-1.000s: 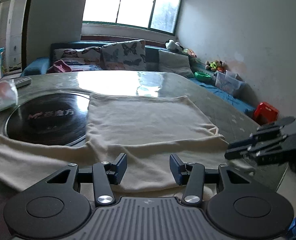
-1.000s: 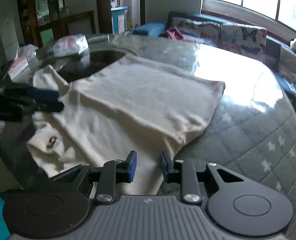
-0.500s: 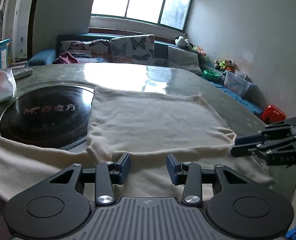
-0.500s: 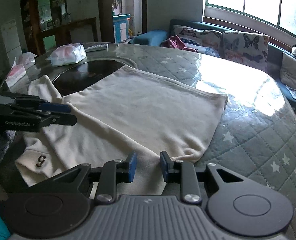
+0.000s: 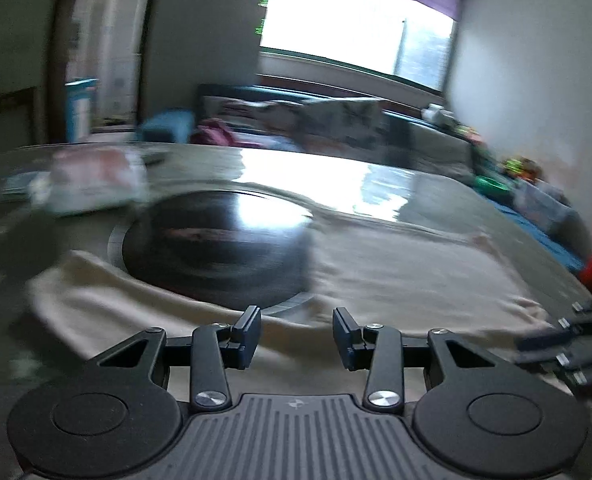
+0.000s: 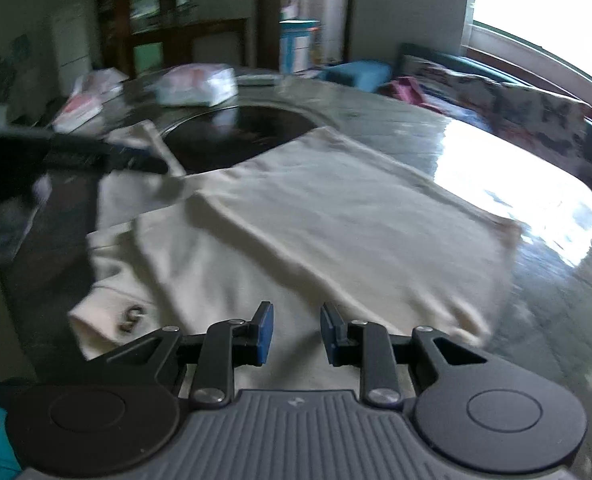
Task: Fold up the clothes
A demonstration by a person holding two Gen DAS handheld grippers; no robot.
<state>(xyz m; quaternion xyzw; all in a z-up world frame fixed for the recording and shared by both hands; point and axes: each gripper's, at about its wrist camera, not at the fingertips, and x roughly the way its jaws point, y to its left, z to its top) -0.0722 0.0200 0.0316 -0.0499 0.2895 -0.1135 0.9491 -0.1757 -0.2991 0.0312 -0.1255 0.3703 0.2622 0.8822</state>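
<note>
Plainly, a cream shirt (image 6: 316,216) is being shown spread flat on the table (image 6: 556,320), its body reaching toward the far right edge and one sleeve (image 6: 111,312) lying at the near left. Part of it is being draped over a dark round plate (image 5: 215,256) set into the tabletop. The left gripper (image 5: 297,338) is being held just above the near hem with its jaws parted and nothing between them; the right gripper (image 6: 293,334) is likewise being held open and empty over the near cloth.

The fabric is being judged soft, light and limp — it is likely to sag and slide on the glossy surface, so it is probably best pinched at a hem, a corner or the sleeve cuff, not at mid-panel. A small dark mark is being seen on the near sleeve, perhaps a figure, though it is too blurred to be read. Writing on the plate is being lost to motion blur. Wrapped packets (image 6: 195,84) are lying at the far left.
</note>
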